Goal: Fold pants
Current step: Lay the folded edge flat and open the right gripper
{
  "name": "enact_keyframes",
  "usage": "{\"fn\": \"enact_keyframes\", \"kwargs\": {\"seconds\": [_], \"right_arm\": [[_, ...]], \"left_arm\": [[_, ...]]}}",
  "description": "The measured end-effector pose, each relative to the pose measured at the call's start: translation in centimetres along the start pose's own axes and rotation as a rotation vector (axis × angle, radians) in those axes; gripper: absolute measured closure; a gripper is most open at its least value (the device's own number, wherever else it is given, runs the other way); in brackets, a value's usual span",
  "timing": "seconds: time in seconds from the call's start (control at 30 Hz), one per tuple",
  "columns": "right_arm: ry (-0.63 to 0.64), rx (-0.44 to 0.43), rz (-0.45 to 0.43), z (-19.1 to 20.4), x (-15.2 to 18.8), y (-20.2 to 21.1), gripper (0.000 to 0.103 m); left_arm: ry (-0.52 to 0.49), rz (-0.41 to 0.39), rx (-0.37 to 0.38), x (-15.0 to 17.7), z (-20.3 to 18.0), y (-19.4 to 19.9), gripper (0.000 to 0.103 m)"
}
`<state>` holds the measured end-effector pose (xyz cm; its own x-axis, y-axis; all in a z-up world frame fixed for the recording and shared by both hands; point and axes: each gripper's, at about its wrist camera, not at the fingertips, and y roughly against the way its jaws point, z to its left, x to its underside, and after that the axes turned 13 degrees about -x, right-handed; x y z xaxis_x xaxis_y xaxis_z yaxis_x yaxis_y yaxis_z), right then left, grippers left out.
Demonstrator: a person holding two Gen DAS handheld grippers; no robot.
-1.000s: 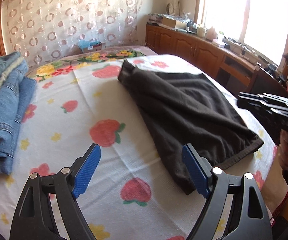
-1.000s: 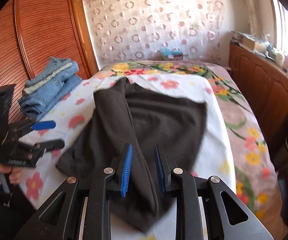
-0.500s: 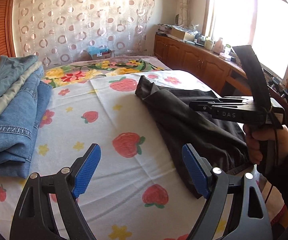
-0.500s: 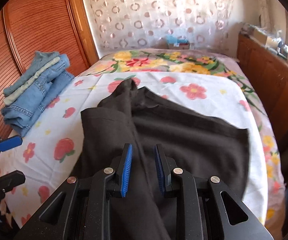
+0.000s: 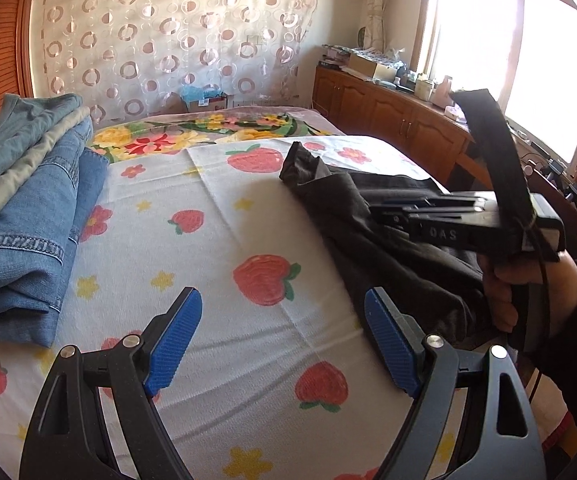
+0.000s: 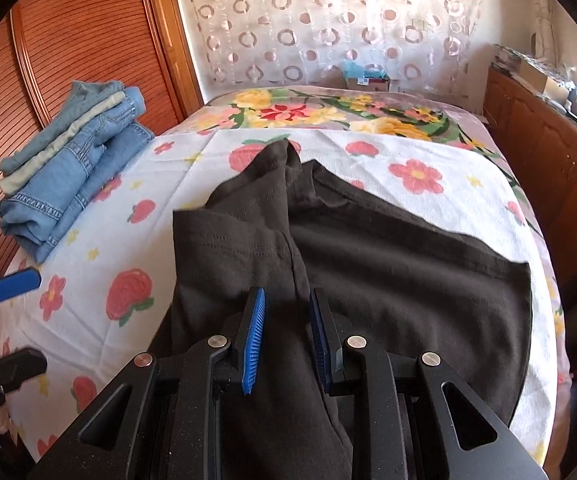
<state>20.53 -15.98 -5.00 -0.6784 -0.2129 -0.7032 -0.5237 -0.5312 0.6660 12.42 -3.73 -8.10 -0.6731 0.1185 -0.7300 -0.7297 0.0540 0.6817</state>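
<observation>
My right gripper (image 6: 287,334) has come across the bed toward my left side since the earlier frame, and it now carries a fold of the dark pants (image 6: 388,276) with it, so one layer lies over the other. Its jaws stand close together and pinch this fold of dark cloth, which passes between the blue pads (image 6: 253,340) and hangs toward me. The rest of the pants lies spread on the strawberry sheet (image 6: 88,280) of the bed, in the middle and toward the window side. My left gripper (image 5: 284,338) hovers over the bare sheet with its jaws spread wide and nothing between them; the edge of the pants is just beside its right pad. In the left view I see my right hand (image 5: 528,292) on the handle. A stack of folded jeans (image 6: 68,168) rests at the far left edge of the bed, well apart from the pants.
</observation>
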Motion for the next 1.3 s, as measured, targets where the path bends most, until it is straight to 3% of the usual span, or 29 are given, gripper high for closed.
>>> {"fn": "enact_keyframes", "kwargs": {"seconds": [0.23,0.3,0.33,0.63,1.03,1.3], "right_arm": [[-0.040,-0.018,0.051,-0.7,-0.8,-1.6,0.081],[-0.034,-0.044,0.053,-0.6,-0.7,-1.5,0.096],[-0.025,-0.028,0.049,-0.5,-0.7,-1.2,0.098],[0.011,0.034,-0.085,-0.3,-0.6,3.6,0.099],[-0.043,0.141,-0.120,-4.2,-0.4,6.3,0.099],[-0.104,0.228,-0.086,-7.2,0.7,5.8,0.099]], "left_arm": [[-0.012,0.003,0.002,0.1,-0.1,0.1,0.018],[-0.013,0.006,0.005,0.2,-0.2,0.1,0.018],[-0.014,0.008,0.004,0.3,-0.2,0.1,0.018],[-0.021,0.013,0.006,0.4,-0.4,0.0,0.018],[-0.049,0.020,0.015,0.4,-1.7,-0.2,0.018],[-0.047,0.023,0.015,0.4,-1.8,-0.3,0.018]]}}
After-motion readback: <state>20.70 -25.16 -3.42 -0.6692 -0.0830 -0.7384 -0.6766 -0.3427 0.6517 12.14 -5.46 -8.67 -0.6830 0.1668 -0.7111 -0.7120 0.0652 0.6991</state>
